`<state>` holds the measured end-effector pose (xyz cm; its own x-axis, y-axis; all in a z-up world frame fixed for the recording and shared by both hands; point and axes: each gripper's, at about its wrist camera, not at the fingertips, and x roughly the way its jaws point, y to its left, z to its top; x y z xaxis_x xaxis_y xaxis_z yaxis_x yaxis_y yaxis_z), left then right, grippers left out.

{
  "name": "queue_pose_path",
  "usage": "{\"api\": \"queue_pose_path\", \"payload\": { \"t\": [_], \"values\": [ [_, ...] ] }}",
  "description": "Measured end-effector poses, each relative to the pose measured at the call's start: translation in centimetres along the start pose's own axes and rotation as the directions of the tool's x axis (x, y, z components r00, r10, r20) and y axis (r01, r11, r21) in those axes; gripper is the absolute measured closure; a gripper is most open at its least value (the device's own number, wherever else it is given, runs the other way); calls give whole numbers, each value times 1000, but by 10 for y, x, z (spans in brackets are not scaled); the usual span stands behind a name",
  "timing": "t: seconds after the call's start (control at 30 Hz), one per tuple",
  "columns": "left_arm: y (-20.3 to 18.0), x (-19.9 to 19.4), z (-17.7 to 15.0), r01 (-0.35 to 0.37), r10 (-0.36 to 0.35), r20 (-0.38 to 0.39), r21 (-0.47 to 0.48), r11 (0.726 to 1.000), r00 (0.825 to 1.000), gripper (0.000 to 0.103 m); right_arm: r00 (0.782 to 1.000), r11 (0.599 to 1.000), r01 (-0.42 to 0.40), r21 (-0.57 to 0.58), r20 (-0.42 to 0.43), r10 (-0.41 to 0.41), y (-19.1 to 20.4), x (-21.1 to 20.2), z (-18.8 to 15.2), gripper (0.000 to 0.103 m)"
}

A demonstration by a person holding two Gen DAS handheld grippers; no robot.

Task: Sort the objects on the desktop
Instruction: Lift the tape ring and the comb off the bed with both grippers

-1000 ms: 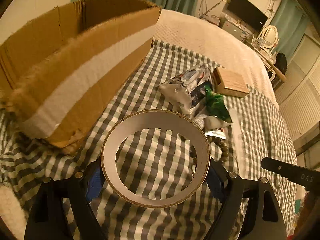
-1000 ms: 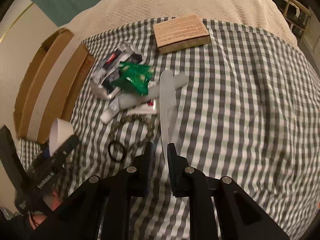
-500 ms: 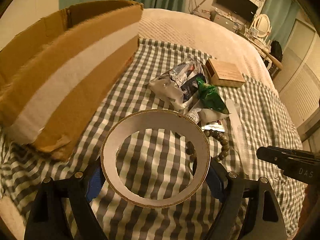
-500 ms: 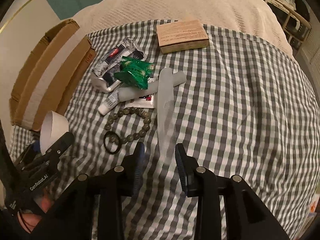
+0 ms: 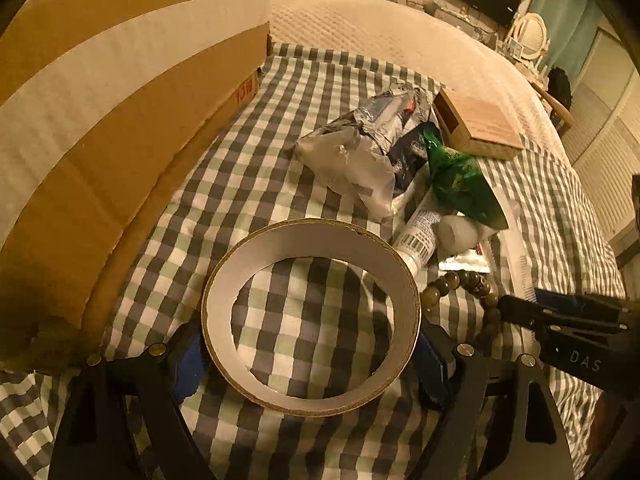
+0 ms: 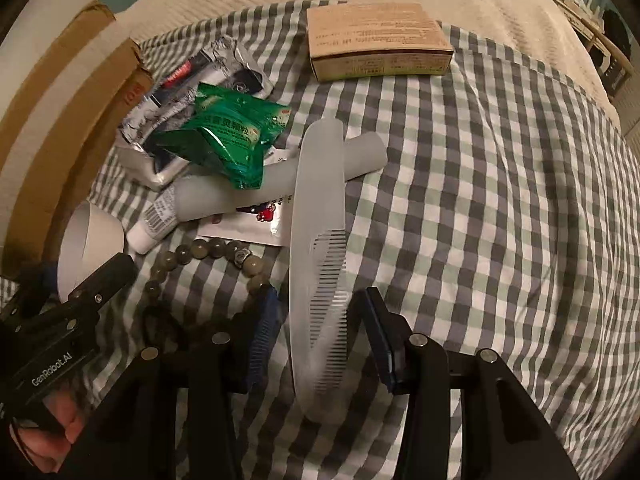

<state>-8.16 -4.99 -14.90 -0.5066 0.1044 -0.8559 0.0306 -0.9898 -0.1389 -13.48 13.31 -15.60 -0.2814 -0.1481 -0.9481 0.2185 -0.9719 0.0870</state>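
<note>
Tape roll (image 5: 310,316): wide cardboard ring, white inside, brown edge, hollow centre showing checked cloth (image 5: 280,128) through it. Clamped across its width between the left gripper (image 5: 310,354) fingers, held above the cloth, near the cardboard box.

Cardboard box (image 5: 100,128): far left, long wall with a white band; its inside is not visible.

Right gripper (image 6: 320,336): jaws spread wide, nothing gripped, one finger on each side of a frosted translucent comb (image 6: 318,240) lying lengthwise on the cloth.

Clutter beyond: bead bracelet (image 6: 208,252) just left of the comb, white tube (image 6: 154,222), grey cylinder (image 6: 280,176) under the comb's far end, green sachet (image 6: 228,136) atop crumpled foil packet (image 6: 180,92). Brown carton (image 6: 376,40) lies far, apart from the pile.
</note>
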Motion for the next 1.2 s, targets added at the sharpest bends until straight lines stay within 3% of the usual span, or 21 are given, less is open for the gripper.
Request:
{"api": "queue_pose_path", "payload": {
  "t": [0.1, 0.43, 0.47, 0.5, 0.53, 0.67, 0.83, 0.87, 0.93, 1.2],
  "values": [
    [-1, -5, -2, 18, -18, -2, 10, 1000, 1000, 16, 998, 997, 55, -49, 2, -55, 9, -1, 1, 77],
    [1, -59, -13, 59, -61, 49, 44, 997, 997, 16, 998, 997, 51, -58, 30, -50, 29, -50, -13, 79],
    [1, -69, -12, 54, -58, 62, 58, 997, 996, 16, 998, 997, 46, -55, 34, -45, 32, -58, -16, 81],
    [0, -78, -11, 47, -53, 78, 69, 997, 996, 16, 998, 998, 42, -50, 41, -40, 32, -66, -18, 94],
    [0, -87, -9, 38, -46, 100, 82, 996, 994, 16, 999, 999, 34, -40, 43, -32, 35, -75, -21, 96],
    [6, -133, 3, 4, -28, 192, 124, 992, 981, 16, 1000, 1000, 1, 3, 30, -1, 39, -107, -31, 97],
    [18, -160, -4, 39, -59, 203, 100, 994, 977, 16, 999, 1000, -7, 22, 44, 6, 42, -136, -49, 96],
    [18, -160, -7, 41, -61, 194, 104, 994, 979, 16, 999, 1000, -15, 17, 37, 15, 43, -137, -52, 93],
    [16, -156, -13, 49, -66, 170, 102, 994, 983, 16, 1000, 1000, -1, 2, 19, 1, 45, -136, -60, 72],
    [8, -111, -24, 30, -41, 90, 123, 992, 995, 16, 999, 1000, -2, 28, -44, 4, 35, -92, -68, 71]
  ]
}}
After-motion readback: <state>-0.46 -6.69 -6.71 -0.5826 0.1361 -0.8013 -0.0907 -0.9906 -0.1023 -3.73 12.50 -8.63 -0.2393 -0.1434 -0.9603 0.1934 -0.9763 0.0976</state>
